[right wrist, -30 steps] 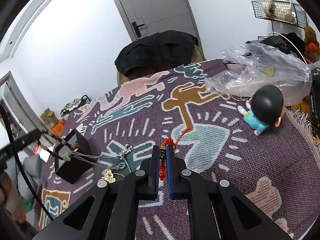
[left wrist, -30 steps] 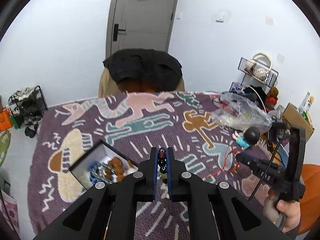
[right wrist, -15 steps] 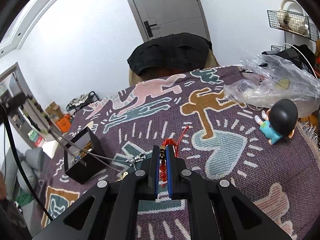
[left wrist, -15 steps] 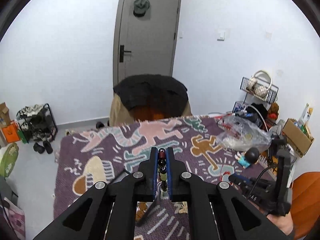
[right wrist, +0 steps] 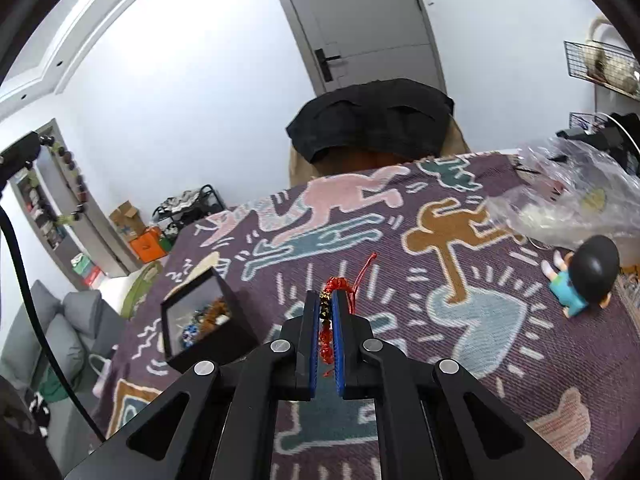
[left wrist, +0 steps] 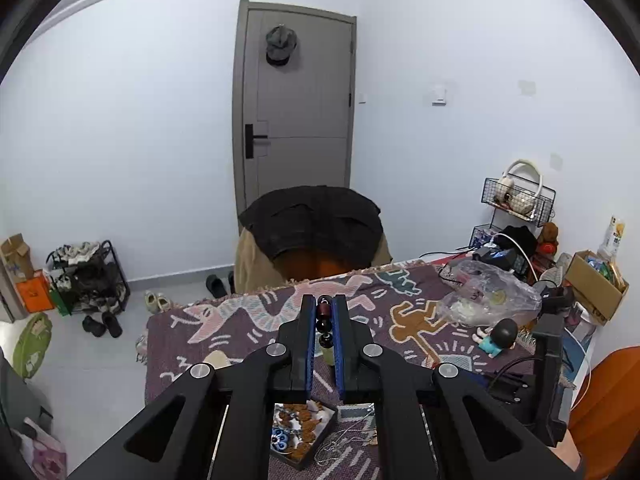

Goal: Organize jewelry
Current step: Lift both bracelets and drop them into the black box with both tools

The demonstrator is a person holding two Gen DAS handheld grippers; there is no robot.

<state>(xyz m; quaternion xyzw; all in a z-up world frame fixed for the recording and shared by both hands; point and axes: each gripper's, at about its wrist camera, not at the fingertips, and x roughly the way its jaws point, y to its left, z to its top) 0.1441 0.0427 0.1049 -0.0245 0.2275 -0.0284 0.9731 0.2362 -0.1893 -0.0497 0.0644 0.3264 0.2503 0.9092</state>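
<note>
A string of dark and pale green beads (left wrist: 325,330) is clamped between the blue-lined fingers of the left gripper (left wrist: 324,308), with a dark red bead showing at the fingertips and the paler beads further back between the pads. In the right wrist view the same strand is seen hanging in the air at the far left, held high above the patterned purple blanket (right wrist: 460,340). Below the left gripper, a black jewelry box (left wrist: 316,446) with a white lining is seen through the gap in the frame; brown and blue pieces are lying inside it, and a thin silver chain (left wrist: 348,440) is spread on the blanket just beside the box. The right gripper (right wrist: 329,300) is closed on a red corded bracelet (right wrist: 326,336), whose red knots and a gold-and-black bead are pinched between the pads, while a loose red cord tail is draped forward past the fingertips. The box is seen to the left of the right gripper, well apart from it, standing open on the blanket. Further out, a small figurine (right wrist: 580,276) with a black head and teal clothing is lying near the right edge of the blanket, next to a crumpled clear plastic bag (right wrist: 568,200). Behind the blanket, a black garment (left wrist: 316,220) is draped over a brown chair, and a grey door (left wrist: 296,120) is set in the white wall behind it.
</note>
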